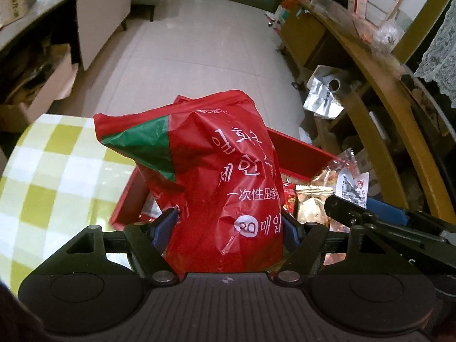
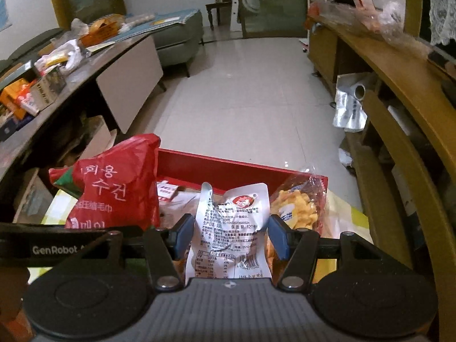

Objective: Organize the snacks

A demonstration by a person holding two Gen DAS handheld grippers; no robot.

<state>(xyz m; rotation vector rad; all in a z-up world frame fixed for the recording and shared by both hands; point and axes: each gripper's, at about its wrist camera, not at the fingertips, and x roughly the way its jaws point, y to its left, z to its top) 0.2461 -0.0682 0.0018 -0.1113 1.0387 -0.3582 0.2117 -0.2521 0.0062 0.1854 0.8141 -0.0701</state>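
My left gripper (image 1: 229, 222) is shut on a big red plastic packet with white Korean lettering (image 1: 205, 176) and holds it upright over the near left part of a red box (image 1: 302, 148). The same packet shows at the left in the right wrist view (image 2: 114, 188). My right gripper (image 2: 229, 233) is shut on a white foil snack pouch with printed text (image 2: 233, 222), held over the red box (image 2: 228, 168). A clear bag of yellow snacks (image 2: 299, 208) lies in the box at the right. Several small packets (image 1: 313, 199) fill the box.
The box sits on a yellow-checked tablecloth (image 1: 57, 171). White tiled floor (image 2: 242, 91) lies beyond. A cluttered grey table (image 2: 85, 54) stands at the left, wooden shelving (image 2: 399, 85) at the right with a silver foil bag (image 2: 350, 105) beside it.
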